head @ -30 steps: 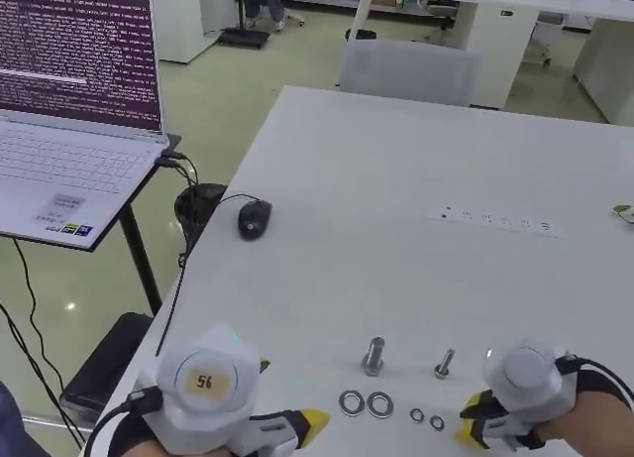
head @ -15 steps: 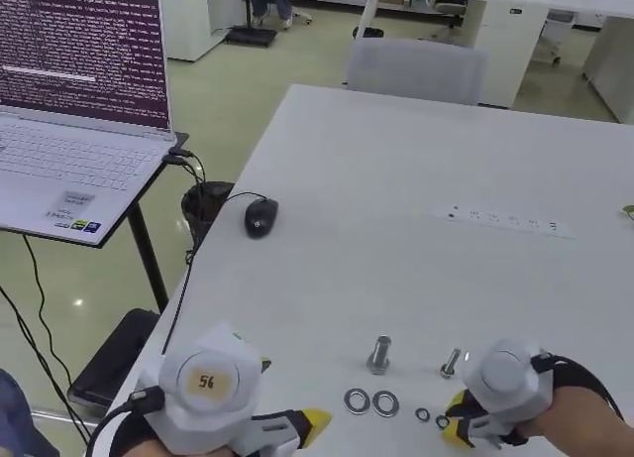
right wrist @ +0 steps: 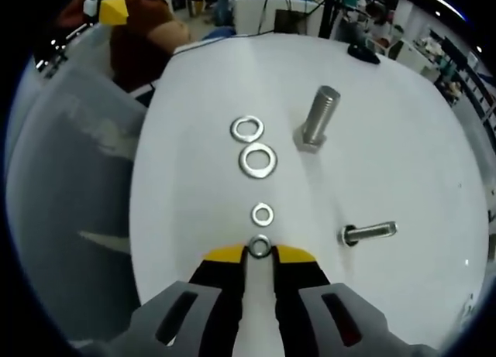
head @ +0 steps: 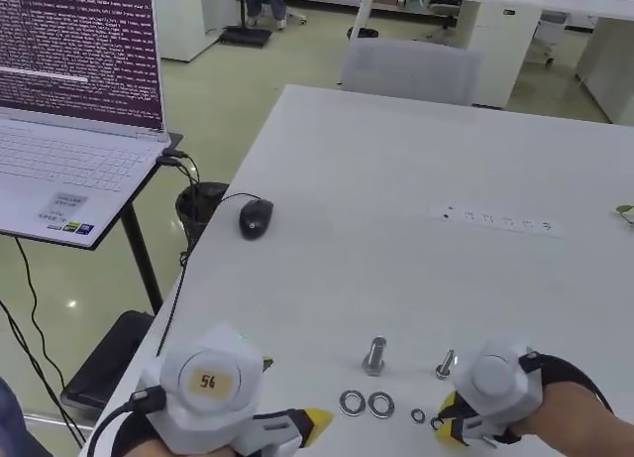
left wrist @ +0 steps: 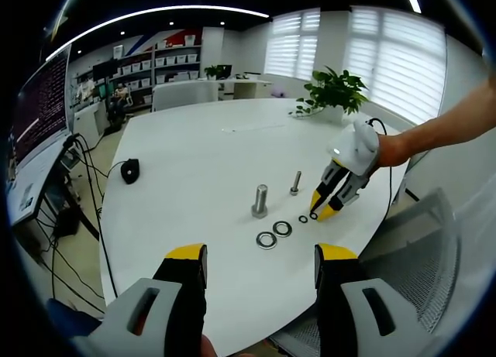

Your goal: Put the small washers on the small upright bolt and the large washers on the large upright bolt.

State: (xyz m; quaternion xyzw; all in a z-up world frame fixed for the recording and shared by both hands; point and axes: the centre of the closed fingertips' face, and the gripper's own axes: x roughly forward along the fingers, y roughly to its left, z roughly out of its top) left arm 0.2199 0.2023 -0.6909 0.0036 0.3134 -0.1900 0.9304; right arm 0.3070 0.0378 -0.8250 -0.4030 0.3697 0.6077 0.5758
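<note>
Working area near the desk's near edge. The large bolt and the small bolt both stand upright on their heads, well apart from each other, with the small bolt nearer the desk's right edge. Four washers lie flat in a row between the bolts and the near edge. The first large washer and the second large washer lie just beside each other in front of the large bolt. The free small washer lies in front of the small bolt.

The right gripper is lowered to the desk surface at the right end of the row. In the right gripper view its jaws are drawn close together and their yellow tips pinch the gripped small washer, which rests on the desk just beside the free small washer. No washer sits on either bolt.

The left gripper hangs over the near edge with its jaws spread wide, holding nothing, well apart from the washers.

A mouse lies near the desk's left edge and a power strip lies toward the right edge. A laptop stands open beyond the left edge.
</note>
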